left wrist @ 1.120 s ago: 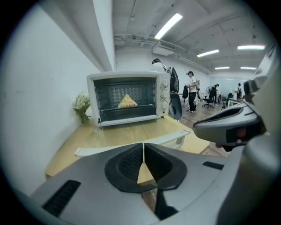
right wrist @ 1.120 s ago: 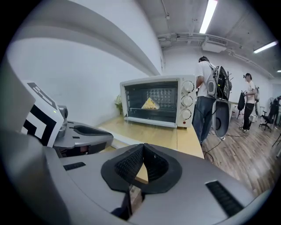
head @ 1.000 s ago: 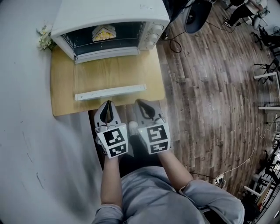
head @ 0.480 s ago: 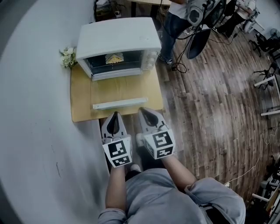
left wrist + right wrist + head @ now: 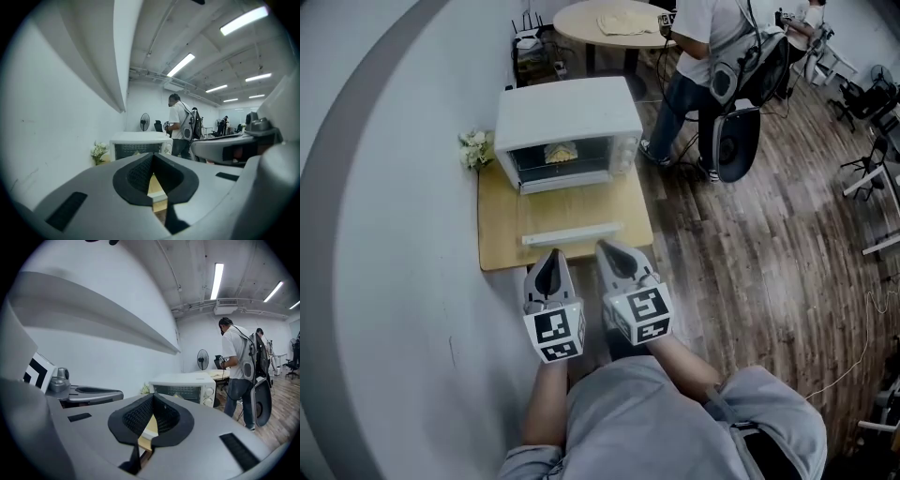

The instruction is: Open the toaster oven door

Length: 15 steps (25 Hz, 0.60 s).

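The shirt (image 5: pixel 656 427) is grey, short-sleeved; the left hand-held gripper (image 5: pixel 549 255) and right hand-held gripper (image 5: pixel 607 247) are grey with black-and-white marker cubes (image 5: pixel 555 335).

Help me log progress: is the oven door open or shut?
Open. The door lies folded down flat over the table in front of the oven, its handle outermost.

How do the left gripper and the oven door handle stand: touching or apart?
Apart. The left gripper view shows the left gripper shut on nothing, with the door handle well ahead of it.

Left gripper (image 5: pixel 550 255), right gripper (image 5: pixel 607 249) raised, farther from toaster oven (image 5: pixel 567 108)
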### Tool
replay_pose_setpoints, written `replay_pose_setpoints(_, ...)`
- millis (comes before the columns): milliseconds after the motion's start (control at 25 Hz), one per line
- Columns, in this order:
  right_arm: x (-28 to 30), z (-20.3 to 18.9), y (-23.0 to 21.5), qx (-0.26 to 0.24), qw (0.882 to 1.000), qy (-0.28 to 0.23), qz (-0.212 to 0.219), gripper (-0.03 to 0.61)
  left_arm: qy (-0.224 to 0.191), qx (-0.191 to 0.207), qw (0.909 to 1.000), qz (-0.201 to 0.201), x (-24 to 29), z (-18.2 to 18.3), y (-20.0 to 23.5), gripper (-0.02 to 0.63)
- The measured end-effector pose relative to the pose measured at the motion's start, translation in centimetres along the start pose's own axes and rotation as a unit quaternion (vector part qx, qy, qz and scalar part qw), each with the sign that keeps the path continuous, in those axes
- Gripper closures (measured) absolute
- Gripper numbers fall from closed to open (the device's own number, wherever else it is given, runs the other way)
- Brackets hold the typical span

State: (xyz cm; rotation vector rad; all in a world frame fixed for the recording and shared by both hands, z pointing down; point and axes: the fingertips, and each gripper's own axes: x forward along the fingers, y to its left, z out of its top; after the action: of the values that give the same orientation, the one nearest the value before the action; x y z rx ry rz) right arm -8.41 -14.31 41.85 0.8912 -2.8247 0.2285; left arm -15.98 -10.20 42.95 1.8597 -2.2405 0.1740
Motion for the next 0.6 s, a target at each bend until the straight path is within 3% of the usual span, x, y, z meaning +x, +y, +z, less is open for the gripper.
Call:
replay_pose_setpoints(200,-2.6,2.1,1.3,0.011,1.0,-0.026,-0.007,0.58,-0.025,0.004,0.9997,-0.005,-3.4,1.9,-0.4,0.611)
replay_pose_setpoints(600,-4.7,2.1,3.4,0.014,0.999,-0.031,0.0,0.578,-0.046,0.01,0.9989,-0.006,-6.7,2.7,-1.0,0.611)
